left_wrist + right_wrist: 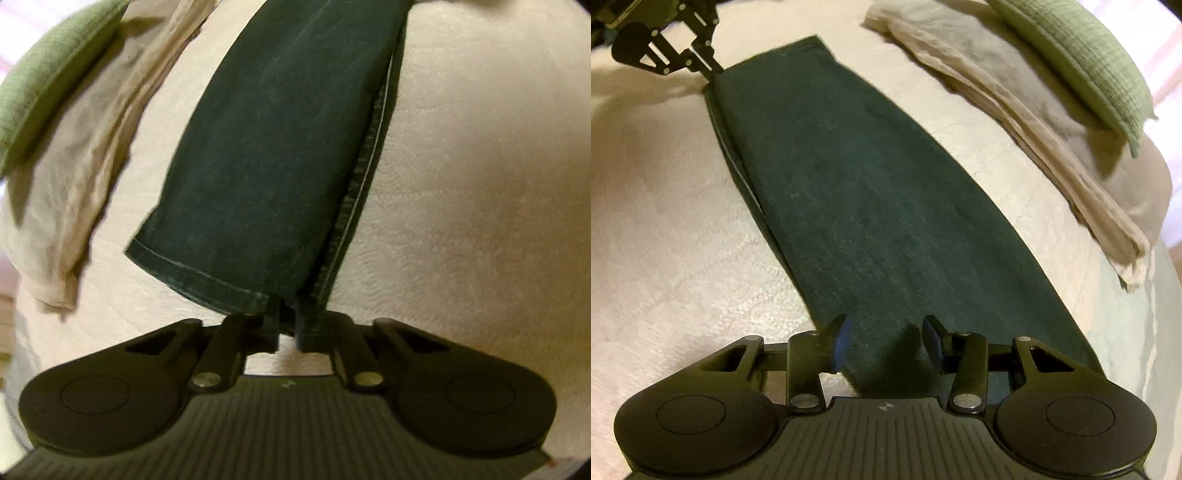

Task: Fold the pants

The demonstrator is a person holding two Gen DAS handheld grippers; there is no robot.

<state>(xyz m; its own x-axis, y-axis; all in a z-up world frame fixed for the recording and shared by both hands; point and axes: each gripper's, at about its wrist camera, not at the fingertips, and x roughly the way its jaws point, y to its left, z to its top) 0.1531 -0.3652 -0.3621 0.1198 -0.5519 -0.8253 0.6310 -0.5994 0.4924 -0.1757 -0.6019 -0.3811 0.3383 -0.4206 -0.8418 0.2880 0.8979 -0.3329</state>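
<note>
Dark green pants (277,147) lie as one long folded strip on a cream bedspread (461,184). In the left wrist view my left gripper (287,325) is shut on the corner of the leg hem, at the side seam. The right wrist view shows the pants (868,203) running away from me to that left gripper (711,72) at the far end. My right gripper (886,343) is at the near end. It stands open with one finger on each side of a stretch of the fabric, and its blue pads (842,343) do not press on the cloth.
A folded beige cloth (1015,122) lies alongside the pants with a green cushion (1082,55) on top of it. Both also show in the left wrist view, the cloth (74,166) under the cushion (48,74). The bedspread (665,221) falls away at the right edge.
</note>
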